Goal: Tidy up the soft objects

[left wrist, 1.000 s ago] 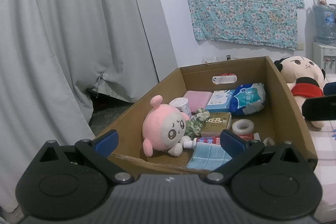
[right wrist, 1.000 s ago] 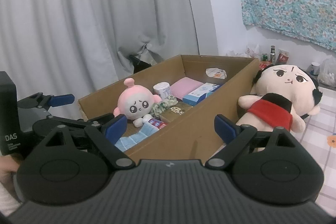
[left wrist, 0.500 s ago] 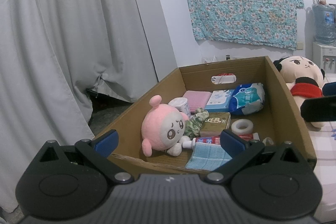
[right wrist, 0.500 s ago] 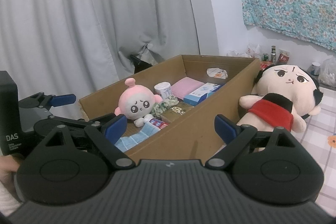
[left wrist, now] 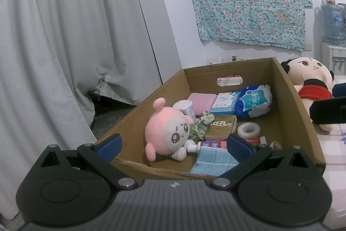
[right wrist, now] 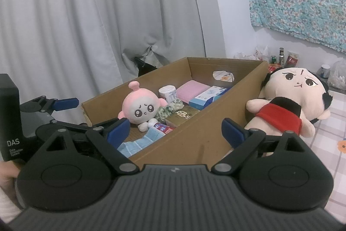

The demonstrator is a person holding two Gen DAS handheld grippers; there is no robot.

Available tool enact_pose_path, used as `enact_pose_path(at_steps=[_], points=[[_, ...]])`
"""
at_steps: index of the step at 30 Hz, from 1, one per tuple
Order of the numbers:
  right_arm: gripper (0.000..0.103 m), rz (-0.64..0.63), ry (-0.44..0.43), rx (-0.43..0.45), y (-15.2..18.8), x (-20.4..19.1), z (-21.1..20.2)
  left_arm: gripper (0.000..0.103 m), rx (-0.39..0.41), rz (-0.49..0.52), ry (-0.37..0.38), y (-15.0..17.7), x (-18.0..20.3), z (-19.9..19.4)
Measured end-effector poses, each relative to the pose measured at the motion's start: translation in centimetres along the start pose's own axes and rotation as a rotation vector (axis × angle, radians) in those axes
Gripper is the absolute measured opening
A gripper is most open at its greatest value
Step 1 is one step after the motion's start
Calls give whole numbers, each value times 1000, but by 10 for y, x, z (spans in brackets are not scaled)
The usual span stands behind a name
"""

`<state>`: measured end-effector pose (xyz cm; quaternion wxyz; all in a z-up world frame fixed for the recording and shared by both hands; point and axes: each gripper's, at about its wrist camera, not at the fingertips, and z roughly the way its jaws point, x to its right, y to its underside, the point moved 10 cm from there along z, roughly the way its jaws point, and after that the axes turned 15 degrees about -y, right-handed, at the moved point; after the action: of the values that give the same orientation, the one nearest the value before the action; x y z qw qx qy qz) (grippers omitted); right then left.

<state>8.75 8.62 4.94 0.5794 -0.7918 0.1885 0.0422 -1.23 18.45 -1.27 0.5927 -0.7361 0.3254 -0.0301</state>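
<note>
Sitting wide open and holding nothing, the left tongs (left wrist: 174,144) and right tongs (right wrist: 176,130) have barely moved, so the pink toy (left wrist: 166,132) stays in the box (left wrist: 289,105) ahead while the big doll (right wrist: 287,105) lies outside, ahead-right.

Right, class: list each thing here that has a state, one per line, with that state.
left gripper: open, empty
right gripper: open, empty
cardboard box: open-topped, part filled
pink plush: in box, tilted
big doll: outside box, leaning on its wall
blue cloth: in box, lying flat
tape roll: in box, lying flat
</note>
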Motion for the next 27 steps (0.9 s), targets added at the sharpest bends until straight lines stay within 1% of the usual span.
enact_pose_path(at_steps=[18,27], points=[[93,1,3,-3,0,0,1,103,-3,2,1,0,0,0],[93,9,-4,7,-3,-4,-2,103,-3,33,3,4,8,-4]])
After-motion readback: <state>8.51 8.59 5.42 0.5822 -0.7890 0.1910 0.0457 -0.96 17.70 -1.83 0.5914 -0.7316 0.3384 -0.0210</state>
